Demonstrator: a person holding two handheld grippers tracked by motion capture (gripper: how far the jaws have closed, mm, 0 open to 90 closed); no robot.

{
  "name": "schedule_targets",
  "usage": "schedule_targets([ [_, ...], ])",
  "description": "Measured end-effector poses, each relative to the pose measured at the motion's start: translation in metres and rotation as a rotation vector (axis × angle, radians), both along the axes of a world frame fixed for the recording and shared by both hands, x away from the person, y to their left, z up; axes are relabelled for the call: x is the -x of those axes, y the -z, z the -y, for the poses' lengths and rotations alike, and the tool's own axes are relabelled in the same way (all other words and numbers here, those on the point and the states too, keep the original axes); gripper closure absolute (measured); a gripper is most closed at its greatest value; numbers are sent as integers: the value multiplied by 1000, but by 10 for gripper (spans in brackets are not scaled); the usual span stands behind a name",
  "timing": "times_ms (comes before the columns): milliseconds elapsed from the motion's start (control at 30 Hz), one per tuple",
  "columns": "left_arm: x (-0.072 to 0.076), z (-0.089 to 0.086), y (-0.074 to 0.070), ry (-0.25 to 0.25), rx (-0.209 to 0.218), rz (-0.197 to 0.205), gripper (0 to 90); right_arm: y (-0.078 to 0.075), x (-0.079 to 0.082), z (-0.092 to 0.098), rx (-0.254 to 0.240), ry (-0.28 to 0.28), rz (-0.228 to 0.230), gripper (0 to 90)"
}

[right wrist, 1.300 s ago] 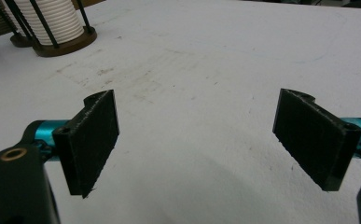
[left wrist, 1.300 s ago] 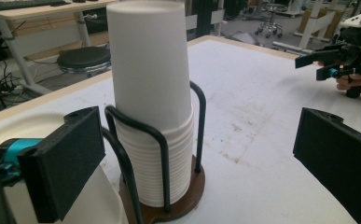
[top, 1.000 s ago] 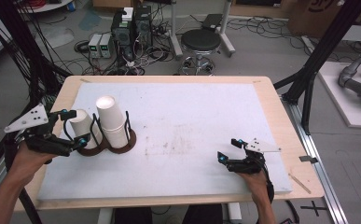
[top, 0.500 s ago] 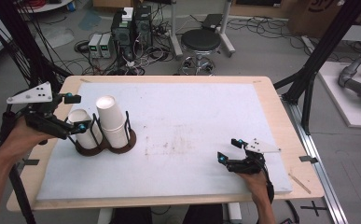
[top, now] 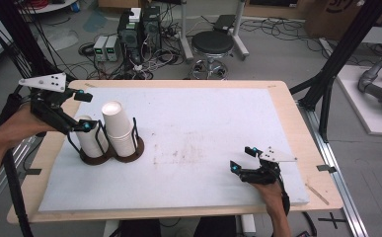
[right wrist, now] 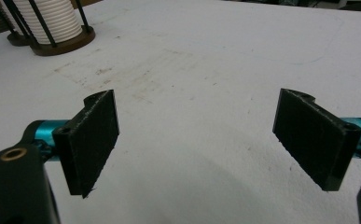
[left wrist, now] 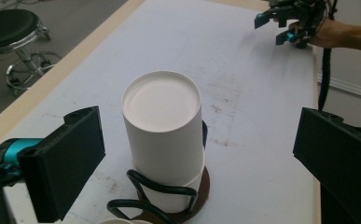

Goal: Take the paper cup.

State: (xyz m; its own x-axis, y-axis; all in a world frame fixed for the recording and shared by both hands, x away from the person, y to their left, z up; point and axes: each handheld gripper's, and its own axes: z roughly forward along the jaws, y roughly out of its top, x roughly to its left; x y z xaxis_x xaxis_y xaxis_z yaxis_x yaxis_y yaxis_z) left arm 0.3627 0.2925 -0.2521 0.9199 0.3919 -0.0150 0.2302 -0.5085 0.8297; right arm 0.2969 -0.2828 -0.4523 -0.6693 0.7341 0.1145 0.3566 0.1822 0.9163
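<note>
While the left gripper [top: 80, 111] hangs above the near-left part of the white table mat [top: 203, 128], its two black jaws stand wide apart and hold nothing. Directly ahead of it and between its jaws, as the left gripper view shows, stands the tall stack of white paper cups [left wrist: 164, 140], bottoms up, seated in a dark brown round holder with black wire loops [left wrist: 169, 205]. Neither pad touches the stack; a clear gap shows on both sides. From the high view a second, shorter stack of white cups [top: 91, 140] stands in the adjoining ring of the same holder, just below the left gripper's lower jaw, and whether the jaw touches it cannot be told.

Far across the mat from the left gripper, the right gripper [top: 245, 160] rests low near the mat's front-right edge, held by the person's hand [top: 270, 190]. Its jaws are also spread wide with nothing between them but bare mat. Well ahead of it and off to its left, the ribbed white cups stand in their holder [right wrist: 59, 44].
</note>
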Motion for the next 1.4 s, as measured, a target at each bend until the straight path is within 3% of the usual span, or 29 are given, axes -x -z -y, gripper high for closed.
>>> schedule_targets([
  [133, -11, 4, -5, 21, -38, -38, 19, 0, 1, 0, -3, 1, 3, 147],
  [167, -14, 5, -7, 27, -72, -38, 19, 0, 1, 0, -1, 1, 8, 147],
  [267, -20, 9, -13, 45, -98, -60, 19, 0, 1, 0, -1, -2, 9, 147],
  [333, -23, 12, -16, 56, -143, -62, 19, 0, 1, 0, -4, -1, 0, 147],
  [433, -26, 15, -19, 74, -157, -77, 19, 0, 1, 0, -6, -2, -5, 147],
  [567, -33, 21, -22, 83, -218, -80, 19, 0, 1, 0, -7, -3, -5, 147],
  [633, -37, 24, -22, 95, -210, -89, 19, 0, 1, 0, -5, -3, -4, 147],
  [733, -41, 28, -19, 118, -265, -88, 19, 0, 1, 0, -6, -3, -4, 147],
  [967, -50, 43, -15, 176, -343, -83, 20, 0, 1, 0, -6, -3, -5, 147],
  [1067, -53, 46, -14, 189, -345, -95, 145, 0, 0, 0, -6, -5, -2, 147],
  [1400, -59, 51, -4, 179, -359, -123, 148, 0, 1, 0, -11, -5, -8, 147],
])
